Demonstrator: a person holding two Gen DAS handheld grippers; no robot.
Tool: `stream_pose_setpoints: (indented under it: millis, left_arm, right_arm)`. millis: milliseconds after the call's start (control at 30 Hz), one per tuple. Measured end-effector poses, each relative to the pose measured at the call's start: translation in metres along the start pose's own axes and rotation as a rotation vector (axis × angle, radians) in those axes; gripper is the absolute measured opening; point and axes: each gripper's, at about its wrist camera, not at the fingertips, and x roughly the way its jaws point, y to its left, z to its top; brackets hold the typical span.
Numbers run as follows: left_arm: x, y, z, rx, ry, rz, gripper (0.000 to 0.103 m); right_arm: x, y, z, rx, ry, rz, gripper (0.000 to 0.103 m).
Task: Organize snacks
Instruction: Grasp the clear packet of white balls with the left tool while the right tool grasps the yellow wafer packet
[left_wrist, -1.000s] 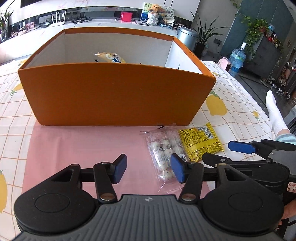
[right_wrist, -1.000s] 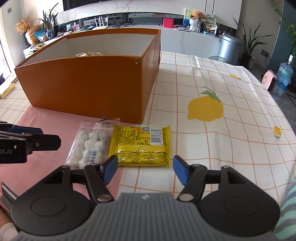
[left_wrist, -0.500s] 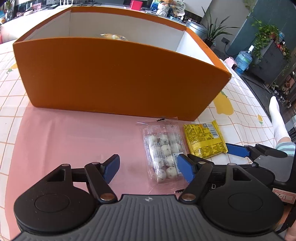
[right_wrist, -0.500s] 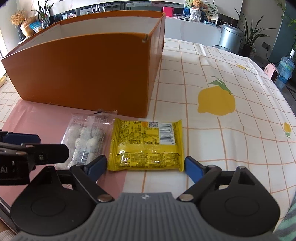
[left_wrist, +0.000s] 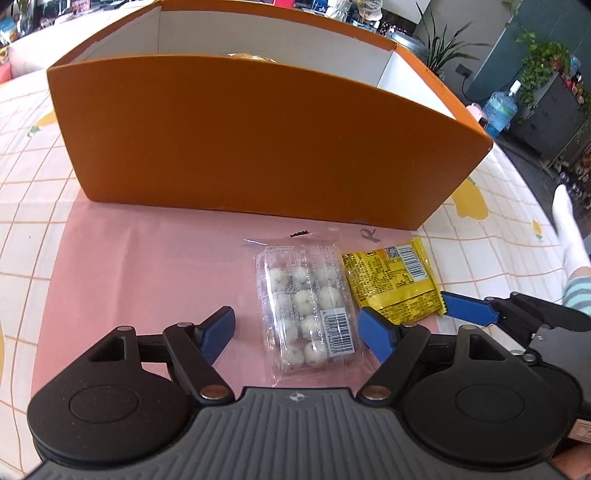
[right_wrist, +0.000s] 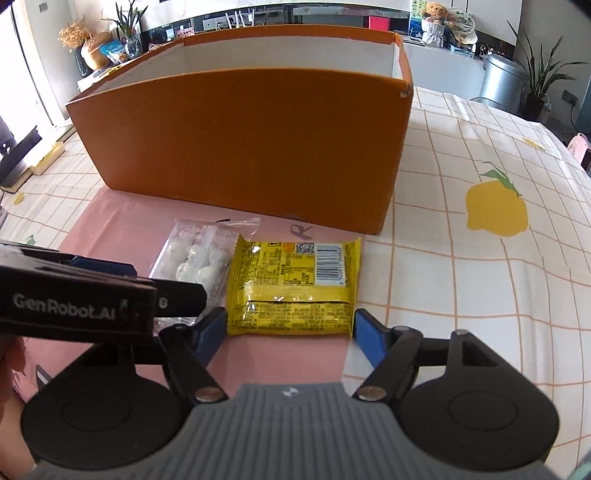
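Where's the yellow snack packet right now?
The yellow snack packet lies flat at the pink mat's right edge, in front of the orange box, beside the clear bag of white balls; the right gripper straddles its near end.

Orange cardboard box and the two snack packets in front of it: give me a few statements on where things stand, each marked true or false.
1. The clear plastic packet of white round sweets lies on the pink mat, outside the orange cardboard box. True.
2. The yellow foil snack packet is already inside the box. False: it lies flat in front of it, beside the clear packet.
3. The left gripper is clamped on the clear packet. False: its jaws have just been opening and straddle it.
4. The right gripper brackets the yellow packet's near edge, not gripping it. True.
5. The box has a lid on. False: its top is open.
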Motion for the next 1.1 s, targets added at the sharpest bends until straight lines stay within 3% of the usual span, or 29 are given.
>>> stream_pose_setpoints:
  millis: [200,433,600,867,967,1100]
  left_arm:
    - [0.007,-0.014,0.002,0.075,0.005,0.067,0.09]
    - [-0.002,-0.002,0.003,0.078,0.018,0.111,0.087]
    - [-0.01,0.002,0.0,0.096,0.021,0.15,0.081]
    - [-0.015,0.016,-0.004,0.076,0.035,0.155,0.081]
    - [-0.015,0.018,-0.005,0.069,0.038,0.151,0.081]
    - [-0.015,0.02,-0.006,0.057,0.039,0.138,0.081]
  right_arm:
    - [-0.004,0.001,-0.003,-0.024,0.009,-0.019,0.07]
    - [-0.009,-0.006,-0.005,0.042,0.028,-0.018,0.073]
    - [-0.013,-0.006,-0.008,0.091,0.039,0.048,0.076]
    - [-0.02,-0.005,-0.015,0.167,0.075,0.209,0.073]
    - [-0.022,0.003,-0.017,0.123,0.08,0.213,0.071]
    - [-0.026,0.016,-0.019,-0.044,0.051,0.113,0.072]
